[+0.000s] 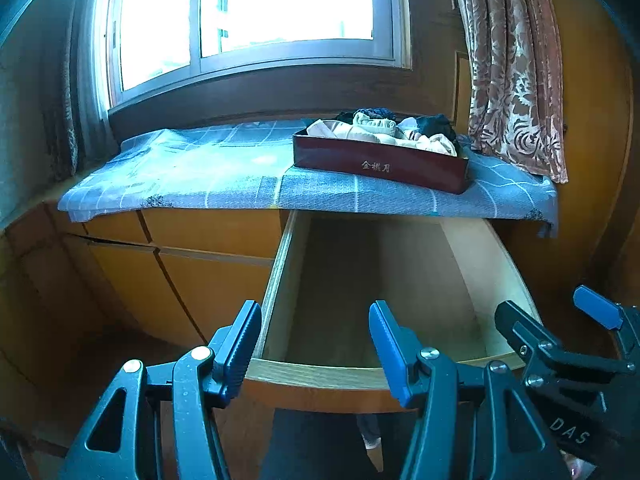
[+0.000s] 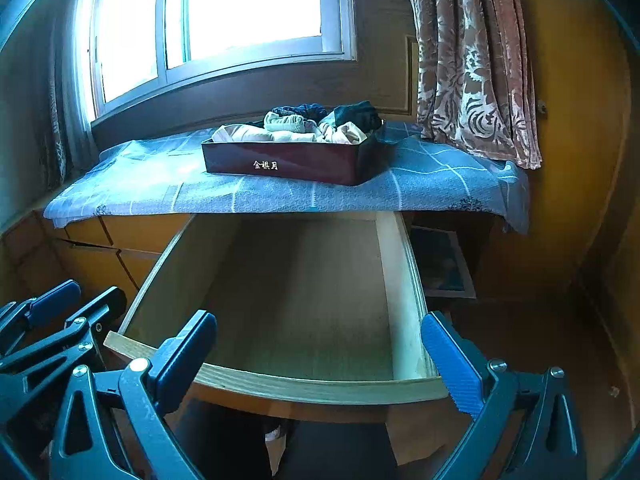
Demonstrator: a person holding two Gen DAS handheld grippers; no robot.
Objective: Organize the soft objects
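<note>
Fingers of both the left gripper (image 1: 316, 344) and the right gripper (image 2: 320, 360) stand apart and hold nothing, low in frame over the pulled-out, bare drawer (image 2: 304, 388). Every soft garment (image 2: 308, 126) sits heaped in the dark red box (image 2: 288, 166) at upper centre on the blue cloth (image 2: 160, 188), so the sorting looks not yet begun.

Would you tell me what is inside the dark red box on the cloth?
The dark red box holds a heap of cream, beige and dark soft garments. Its floor and anything beneath the heap are hidden.

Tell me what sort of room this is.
Probably a bedroom at home: a window with a patterned curtain, a cloth-covered wooden chest with one drawer pulled open, and a dark red box of folded soft garments on top.
</note>
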